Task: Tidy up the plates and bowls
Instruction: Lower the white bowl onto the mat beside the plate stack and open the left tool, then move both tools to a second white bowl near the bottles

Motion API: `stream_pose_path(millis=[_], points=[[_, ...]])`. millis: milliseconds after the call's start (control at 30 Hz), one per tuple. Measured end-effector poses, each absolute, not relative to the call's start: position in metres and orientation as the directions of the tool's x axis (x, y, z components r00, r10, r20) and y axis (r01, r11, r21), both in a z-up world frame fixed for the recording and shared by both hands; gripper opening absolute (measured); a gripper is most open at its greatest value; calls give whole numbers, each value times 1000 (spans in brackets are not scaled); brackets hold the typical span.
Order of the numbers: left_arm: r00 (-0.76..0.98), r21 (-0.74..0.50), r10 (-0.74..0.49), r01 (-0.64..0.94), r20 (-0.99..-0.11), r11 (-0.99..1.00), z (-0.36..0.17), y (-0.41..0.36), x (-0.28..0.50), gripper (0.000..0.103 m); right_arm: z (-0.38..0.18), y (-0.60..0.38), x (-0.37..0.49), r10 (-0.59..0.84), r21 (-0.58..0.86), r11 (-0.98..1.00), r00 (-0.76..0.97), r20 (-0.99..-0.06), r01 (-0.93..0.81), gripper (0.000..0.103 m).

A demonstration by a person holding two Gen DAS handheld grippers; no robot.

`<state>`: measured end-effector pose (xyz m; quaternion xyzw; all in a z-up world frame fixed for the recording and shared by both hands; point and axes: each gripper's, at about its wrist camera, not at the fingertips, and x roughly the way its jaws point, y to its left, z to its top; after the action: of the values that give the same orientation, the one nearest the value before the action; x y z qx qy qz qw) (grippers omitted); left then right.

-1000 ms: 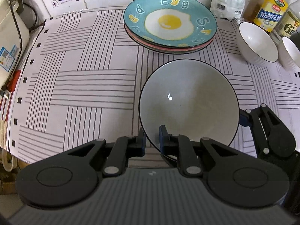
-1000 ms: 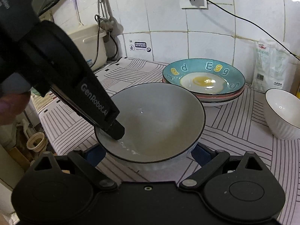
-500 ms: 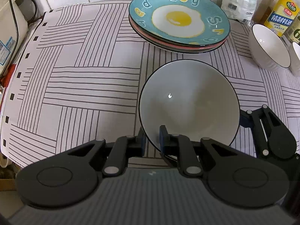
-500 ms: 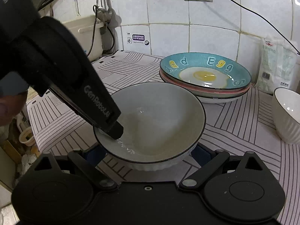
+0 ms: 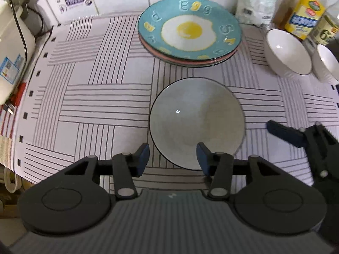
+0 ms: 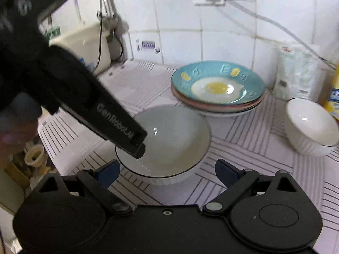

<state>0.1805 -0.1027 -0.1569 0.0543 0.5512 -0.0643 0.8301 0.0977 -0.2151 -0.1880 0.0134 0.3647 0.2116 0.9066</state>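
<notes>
Both grippers, left and right, have jaws apart beside the grey bowl, which rests on the worktop just before the plate stack.

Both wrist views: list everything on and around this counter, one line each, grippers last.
Grey bowl: one, pale grey with a dark rim, on the striped mat, front centre.
Plate stack: one stack, teal fried-egg plate on top, pink and white rims below, behind the grey bowl.
White bowls: two, white with dark rims, right of the plates; the second is cut off at the edge.
Striped mat: one, white with dark lines, covering the counter.
Bottles: at least two, yellow labels, back right corner.
White bag: one, against the tiles behind the plates.
Cream appliance: one, far left.
Left gripper: open, jaws either side of the grey bowl's near rim.
Right gripper: open, just in front of the bowl.
</notes>
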Motion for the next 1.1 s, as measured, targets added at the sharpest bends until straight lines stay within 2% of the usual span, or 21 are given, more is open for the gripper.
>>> stream_pose_path(millis=[600,800,867,1100], points=[[459,-29,-147,254,-876,967,-94,-152,139,53,-116,-327,35,278,283,949,791,-544,-138,98],[480,-63,-182,253,-858,965,-86,-177,145,53,-104,-359,34,239,298,951,816,-526,-86,93],[497,-61,-177,240,-850,969,-85,-187,149,53,-103,-371,38,232,316,946,820,-523,-67,86],[526,-104,-196,201,-827,974,-90,-213,172,53,-119,-416,73,221,407,913,808,-546,25,83]])
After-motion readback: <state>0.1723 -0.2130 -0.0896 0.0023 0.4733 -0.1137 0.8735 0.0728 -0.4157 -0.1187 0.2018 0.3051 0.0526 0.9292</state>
